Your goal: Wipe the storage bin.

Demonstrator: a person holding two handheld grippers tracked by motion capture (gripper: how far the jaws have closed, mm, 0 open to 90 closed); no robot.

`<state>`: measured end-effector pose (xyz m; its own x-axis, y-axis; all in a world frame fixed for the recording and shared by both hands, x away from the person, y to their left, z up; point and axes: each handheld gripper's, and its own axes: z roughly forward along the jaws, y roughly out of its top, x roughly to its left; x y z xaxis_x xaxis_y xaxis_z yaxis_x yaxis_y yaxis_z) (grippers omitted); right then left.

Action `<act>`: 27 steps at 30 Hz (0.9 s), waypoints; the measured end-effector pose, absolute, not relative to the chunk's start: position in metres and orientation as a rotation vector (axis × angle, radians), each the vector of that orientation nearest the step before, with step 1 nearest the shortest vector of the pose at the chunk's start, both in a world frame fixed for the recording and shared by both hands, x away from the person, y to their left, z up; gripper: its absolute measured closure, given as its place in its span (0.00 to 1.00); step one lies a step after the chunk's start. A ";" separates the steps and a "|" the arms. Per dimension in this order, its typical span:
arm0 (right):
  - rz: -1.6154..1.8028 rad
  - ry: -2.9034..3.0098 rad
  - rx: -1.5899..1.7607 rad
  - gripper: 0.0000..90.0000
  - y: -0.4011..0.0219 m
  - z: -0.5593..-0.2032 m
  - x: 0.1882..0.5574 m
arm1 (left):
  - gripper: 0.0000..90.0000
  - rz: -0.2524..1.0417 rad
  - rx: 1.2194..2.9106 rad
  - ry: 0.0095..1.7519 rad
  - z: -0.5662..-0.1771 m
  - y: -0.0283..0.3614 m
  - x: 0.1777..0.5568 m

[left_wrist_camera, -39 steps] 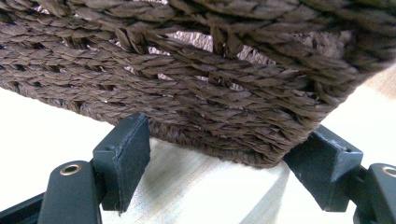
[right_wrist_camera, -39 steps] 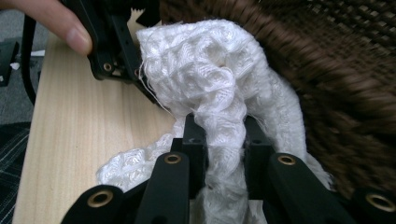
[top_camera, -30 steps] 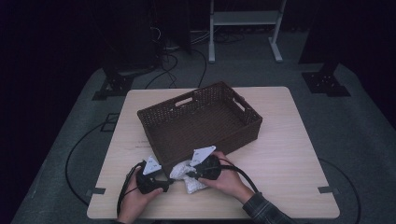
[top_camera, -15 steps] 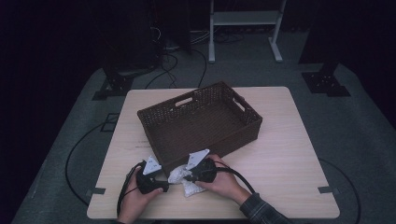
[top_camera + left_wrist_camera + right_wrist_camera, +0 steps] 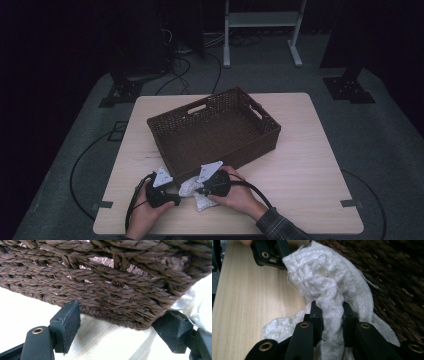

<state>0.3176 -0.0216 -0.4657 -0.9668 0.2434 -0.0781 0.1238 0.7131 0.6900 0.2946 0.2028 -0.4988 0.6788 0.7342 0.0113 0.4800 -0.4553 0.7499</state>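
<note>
- Lying bunched on the counter against the near wall of the wicker basket, the white knitted cloth sits between both tools.
- Right tool is clenched on a fold of the cloth.
- Left tool is released, jaws spread at the basket's base, one jaw beside the cloth.

Basket wall right ahead of both tools; bare table w/ room rightward.
</note>
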 end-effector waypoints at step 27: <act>1.279 2.613 0.269 0.84 -0.033 -0.422 0.303 | 0.27 0.433 2.146 0.927 -0.499 0.203 0.295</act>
<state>0.3034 -0.0327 -0.4218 -0.9592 0.2580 -0.1159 0.0668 0.6048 0.7936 0.2946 0.2031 -0.4986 0.6809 0.7323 0.0130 0.4802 -0.4598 0.7470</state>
